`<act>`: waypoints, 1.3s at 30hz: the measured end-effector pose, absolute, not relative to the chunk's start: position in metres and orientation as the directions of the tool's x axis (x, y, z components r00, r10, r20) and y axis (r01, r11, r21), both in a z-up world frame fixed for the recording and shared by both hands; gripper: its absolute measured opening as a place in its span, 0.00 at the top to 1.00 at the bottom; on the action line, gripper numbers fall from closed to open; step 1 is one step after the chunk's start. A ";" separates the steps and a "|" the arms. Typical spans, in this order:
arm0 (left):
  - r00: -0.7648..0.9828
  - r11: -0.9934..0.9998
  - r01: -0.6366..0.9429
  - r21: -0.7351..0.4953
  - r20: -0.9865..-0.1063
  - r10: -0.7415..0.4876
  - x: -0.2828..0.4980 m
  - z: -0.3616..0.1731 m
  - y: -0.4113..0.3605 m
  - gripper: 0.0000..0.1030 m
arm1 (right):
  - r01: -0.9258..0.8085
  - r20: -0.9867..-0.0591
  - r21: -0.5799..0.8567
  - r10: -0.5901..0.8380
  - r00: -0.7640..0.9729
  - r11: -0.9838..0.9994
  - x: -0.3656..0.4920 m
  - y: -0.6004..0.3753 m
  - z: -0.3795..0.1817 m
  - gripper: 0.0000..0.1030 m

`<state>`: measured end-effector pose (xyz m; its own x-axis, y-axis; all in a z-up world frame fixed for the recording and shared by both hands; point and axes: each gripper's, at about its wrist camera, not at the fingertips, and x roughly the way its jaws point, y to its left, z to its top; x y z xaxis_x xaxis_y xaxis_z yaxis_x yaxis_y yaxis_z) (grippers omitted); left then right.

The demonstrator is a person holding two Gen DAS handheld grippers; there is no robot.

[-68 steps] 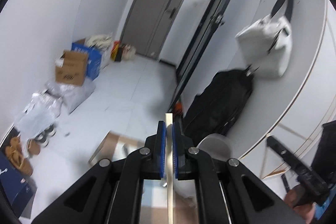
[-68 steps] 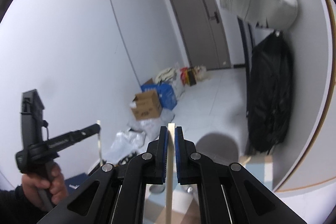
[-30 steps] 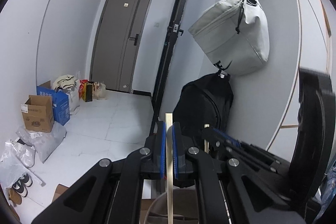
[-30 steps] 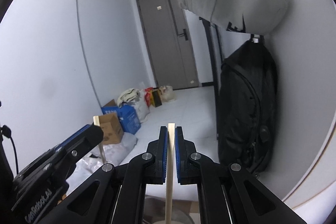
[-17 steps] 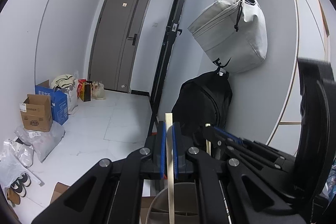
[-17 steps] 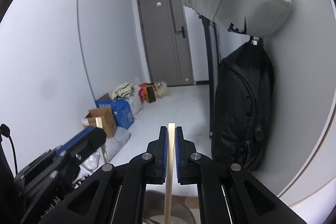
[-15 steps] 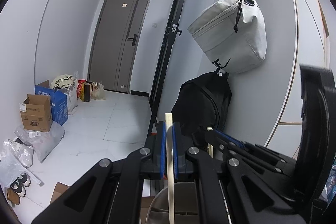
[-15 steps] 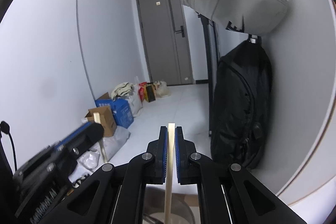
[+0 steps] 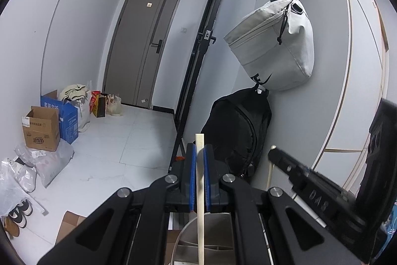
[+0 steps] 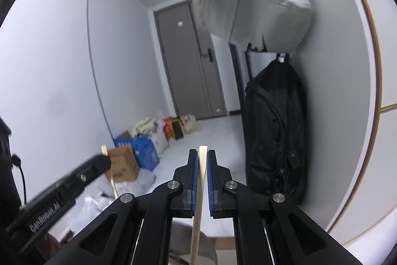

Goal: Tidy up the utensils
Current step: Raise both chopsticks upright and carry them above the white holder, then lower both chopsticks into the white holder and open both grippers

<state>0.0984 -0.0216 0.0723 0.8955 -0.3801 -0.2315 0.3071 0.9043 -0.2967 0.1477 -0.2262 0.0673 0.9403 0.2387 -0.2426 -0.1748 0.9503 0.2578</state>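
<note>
My left gripper [image 9: 198,153] is shut on a pale wooden chopstick [image 9: 200,193] that stands upright between the blue pads. Its lower end reaches into a grey round utensil holder [image 9: 213,237] with dividers, right below. My right gripper [image 10: 202,160] is shut on a second wooden chopstick [image 10: 198,205], also upright, above the same grey holder [image 10: 183,240]. The right gripper with its chopstick [image 9: 271,168] shows at the right in the left wrist view. The left gripper and its chopstick [image 10: 110,170] show at the lower left in the right wrist view.
A grey bag [image 9: 273,51] and a black backpack [image 9: 238,131] hang on the wall to the right. Cardboard and blue boxes [image 9: 42,126], plastic bags and shoes [image 9: 17,217] line the left wall. A dark door [image 9: 144,49] closes the hallway.
Both grippers have tilted up from the floor to face the hallway and come close together. Each has kept its chopstick; the grey holder now sits below them.
</note>
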 end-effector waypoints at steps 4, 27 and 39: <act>0.897 0.906 0.310 -0.289 -0.227 -0.379 0.095 0.073 -0.022 0.98 | -0.166 -0.193 0.250 0.217 0.957 0.954 0.148 -0.230 0.075 0.95; 0.866 0.887 0.332 -0.320 -0.271 -0.421 0.091 0.069 -0.022 0.98 | -0.253 -0.229 0.216 0.301 0.926 0.943 0.130 -0.233 0.044 0.94; 0.848 0.898 0.348 -0.269 -0.317 -0.424 0.090 0.075 -0.014 0.98 | -0.299 -0.295 0.229 0.359 0.885 0.926 0.130 -0.230 0.035 0.94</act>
<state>0.0904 -0.0141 0.0746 0.8484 -0.4240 -0.3170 0.3482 0.8980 -0.2692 0.1301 -0.2297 0.0353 0.8855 0.3590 -0.2950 -0.2992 0.9262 0.2293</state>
